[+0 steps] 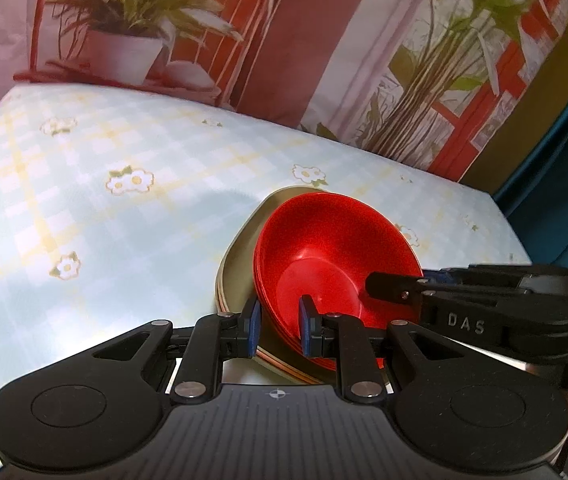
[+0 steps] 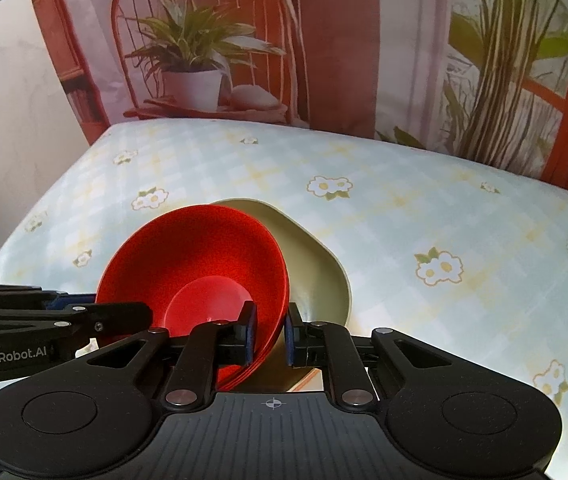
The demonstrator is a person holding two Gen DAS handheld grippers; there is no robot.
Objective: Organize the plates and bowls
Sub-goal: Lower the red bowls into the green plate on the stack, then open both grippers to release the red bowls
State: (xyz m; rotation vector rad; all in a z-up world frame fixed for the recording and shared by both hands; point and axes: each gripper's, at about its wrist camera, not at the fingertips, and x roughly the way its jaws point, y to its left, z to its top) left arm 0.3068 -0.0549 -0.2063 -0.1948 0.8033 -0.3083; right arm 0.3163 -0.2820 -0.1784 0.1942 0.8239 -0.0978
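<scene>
both tools [image 1: 280,326] pinch glossy red bowls [image 1: 332,256]

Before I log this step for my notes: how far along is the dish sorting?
Done: red bowls are nested together on the beige plates. In hand: the left gripper and right gripper each have jaws closed over the stack's rim. Left: setting the stack down on the tablecloth.

Glossy, smooth red plastic on the stacked bowls [image 1: 336,256] between the left gripper [image 1: 280,326] fingers. Beneath them, matt beige plates [image 2: 316,256] with a layered, wood-like edge. Ahead of both grippers, a smooth tablecloth [image 2: 404,208] with faint sheen, checked and flower-printed. Matt black plastic on the right gripper [image 2: 270,330], blue rubbery-looking pads [image 2: 290,334], bright metal pivot pins.
</scene>
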